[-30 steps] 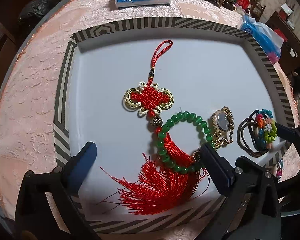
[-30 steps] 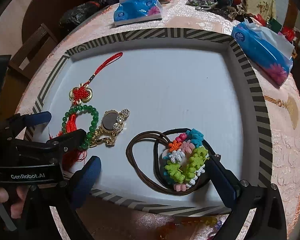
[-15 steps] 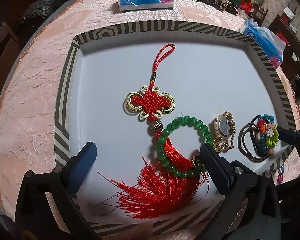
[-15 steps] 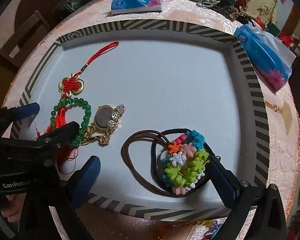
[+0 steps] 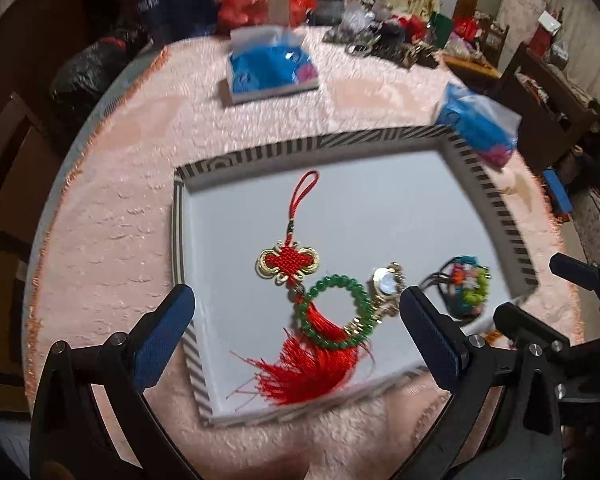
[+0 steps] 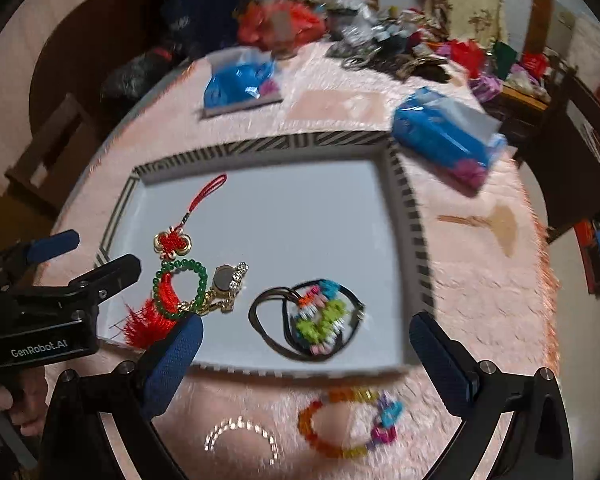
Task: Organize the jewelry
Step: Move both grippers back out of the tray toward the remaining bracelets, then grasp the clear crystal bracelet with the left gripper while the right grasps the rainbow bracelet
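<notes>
Both your grippers, left gripper (image 5: 296, 336) and right gripper (image 6: 306, 354), hang wide open and empty above the tray (image 6: 408, 208), fingers ready for the loose bracelets (image 6: 340, 426) on the tabletop (image 6: 480, 320)

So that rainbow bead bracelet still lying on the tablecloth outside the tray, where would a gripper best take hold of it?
Probably from straight above, at the plain bead arc on the left of the bracelet, one finger inside the ring and one outside. It lies flat on the cloth, so there is no edge to catch from the side, and the charm cluster on its right looks lumpy. The open right gripper is nearest.
</notes>
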A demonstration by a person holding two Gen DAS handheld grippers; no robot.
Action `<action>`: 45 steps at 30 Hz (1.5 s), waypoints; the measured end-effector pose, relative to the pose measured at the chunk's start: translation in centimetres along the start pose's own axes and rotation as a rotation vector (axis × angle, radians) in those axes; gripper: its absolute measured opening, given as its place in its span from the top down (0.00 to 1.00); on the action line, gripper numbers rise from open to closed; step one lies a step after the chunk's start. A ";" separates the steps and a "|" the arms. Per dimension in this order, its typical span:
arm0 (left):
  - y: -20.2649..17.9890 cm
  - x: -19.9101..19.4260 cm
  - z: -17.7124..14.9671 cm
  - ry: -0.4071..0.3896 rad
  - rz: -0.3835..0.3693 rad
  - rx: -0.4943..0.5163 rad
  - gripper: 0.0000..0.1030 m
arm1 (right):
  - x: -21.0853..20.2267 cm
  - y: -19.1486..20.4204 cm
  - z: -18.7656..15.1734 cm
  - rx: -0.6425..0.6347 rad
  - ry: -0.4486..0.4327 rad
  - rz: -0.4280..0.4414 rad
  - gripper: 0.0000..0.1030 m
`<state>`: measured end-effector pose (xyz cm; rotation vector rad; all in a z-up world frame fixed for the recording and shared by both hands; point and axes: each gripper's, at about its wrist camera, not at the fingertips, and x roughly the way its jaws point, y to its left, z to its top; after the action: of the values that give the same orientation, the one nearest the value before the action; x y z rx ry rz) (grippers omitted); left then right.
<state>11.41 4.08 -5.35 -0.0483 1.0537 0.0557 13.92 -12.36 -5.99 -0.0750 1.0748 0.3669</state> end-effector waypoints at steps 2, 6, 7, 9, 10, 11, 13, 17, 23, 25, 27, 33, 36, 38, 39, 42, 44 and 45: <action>-0.3 -1.1 -0.5 -0.013 -0.016 0.014 0.00 | -1.4 -0.9 -1.1 0.023 -0.016 -0.011 0.00; -1.6 -3.5 -2.9 -0.030 -0.060 0.060 0.00 | -4.0 -2.0 -4.4 0.036 -0.036 -0.112 0.00; -1.9 -3.7 -3.5 -0.027 -0.073 0.074 0.00 | -4.5 -2.6 -5.5 0.049 -0.037 -0.126 0.00; -2.3 -4.4 -5.2 -0.024 -0.104 0.107 0.00 | -4.6 -4.0 -7.3 0.084 -0.022 -0.132 0.00; -2.9 -4.3 -6.3 -0.010 -0.122 0.135 0.00 | -4.4 -4.8 -8.8 0.108 0.001 -0.131 0.00; -3.3 -4.2 -7.0 0.002 -0.134 0.152 0.00 | -4.2 -5.4 -9.9 0.126 0.018 -0.132 0.00; -4.6 -3.7 -9.2 0.038 -0.165 0.199 0.00 | -3.7 -6.5 -12.1 0.166 0.054 -0.133 0.00; -6.9 -1.8 -12.5 0.114 -0.178 0.263 0.00 | -2.7 -6.8 -15.7 0.165 0.118 -0.142 0.00; -8.1 1.0 -14.3 0.198 -0.154 0.279 0.00 | -1.7 -6.9 -19.7 0.133 0.178 -0.167 0.00; -7.8 1.9 -14.5 0.236 -0.150 0.240 0.00 | -2.0 -7.0 -20.3 0.123 0.161 -0.162 0.00; -7.8 2.0 -14.7 0.224 -0.122 0.239 0.00 | -2.4 -7.2 -20.9 0.117 0.143 -0.163 0.00; -8.1 1.9 -15.2 0.184 -0.093 0.220 0.00 | -3.4 -7.3 -22.8 0.104 0.060 -0.172 0.00; -8.2 1.7 -15.4 0.195 -0.092 0.218 0.00 | -3.6 -7.0 -23.1 0.102 0.034 -0.176 0.00; -7.7 1.1 -15.4 0.210 -0.139 0.202 0.01 | -4.0 -7.2 -23.8 0.100 0.013 -0.178 0.00; -7.5 0.9 -14.9 0.201 -0.187 0.179 0.01 | -3.9 -7.2 -23.8 0.099 0.007 -0.178 0.00; -7.5 0.7 -13.1 0.171 -0.240 0.148 0.01 | -3.8 -7.0 -23.7 0.094 -0.012 -0.179 0.00; -8.2 1.0 -12.1 0.164 -0.245 0.154 0.10 | -3.7 -6.8 -23.5 0.092 -0.016 -0.180 0.00; -8.7 1.3 -11.7 0.163 -0.230 0.164 0.14 | -3.6 -6.9 -23.4 0.091 -0.018 -0.179 0.00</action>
<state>2.52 -5.34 -12.15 -0.0258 1.2063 -0.2462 -5.13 -25.25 -14.94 -0.0863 1.0568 0.1568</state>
